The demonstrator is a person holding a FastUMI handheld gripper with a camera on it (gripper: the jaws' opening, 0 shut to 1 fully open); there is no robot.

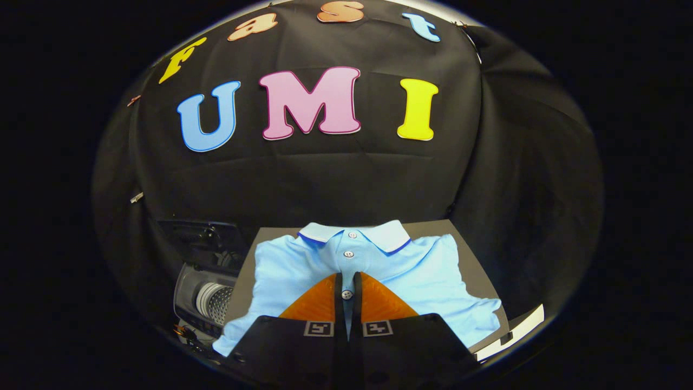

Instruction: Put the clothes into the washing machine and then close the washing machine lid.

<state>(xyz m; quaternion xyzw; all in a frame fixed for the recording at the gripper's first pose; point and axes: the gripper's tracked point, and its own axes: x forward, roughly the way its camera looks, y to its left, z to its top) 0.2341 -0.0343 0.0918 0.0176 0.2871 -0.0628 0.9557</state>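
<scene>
Orange jaws — black square-marked mounts

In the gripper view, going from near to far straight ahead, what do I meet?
Gripper, fingers nearly closed over the shirt's placket → light blue polo shirt → its collar → grey board under it → black cloth wall.

Soft cloth on a matt top, beside hard plastic and perforated metal.

The light blue polo shirt (422, 271) is a fine, matt knit cloth with a white ribbed collar and small glossy buttons; it lies smooth with a few soft folds on the table (471, 271), whose grey surface looks flat and dull. The hand-held gripper (347, 279) has orange fingers (314, 303) with a finely ribbed, matt, rubbery-looking face, nearly closed over the shirt's placket, and a black matt plastic body bearing paper-like printed markers. The washing machine (203, 292) shows dark glossy plastic around its lid and a shiny perforated metal drum.
</scene>
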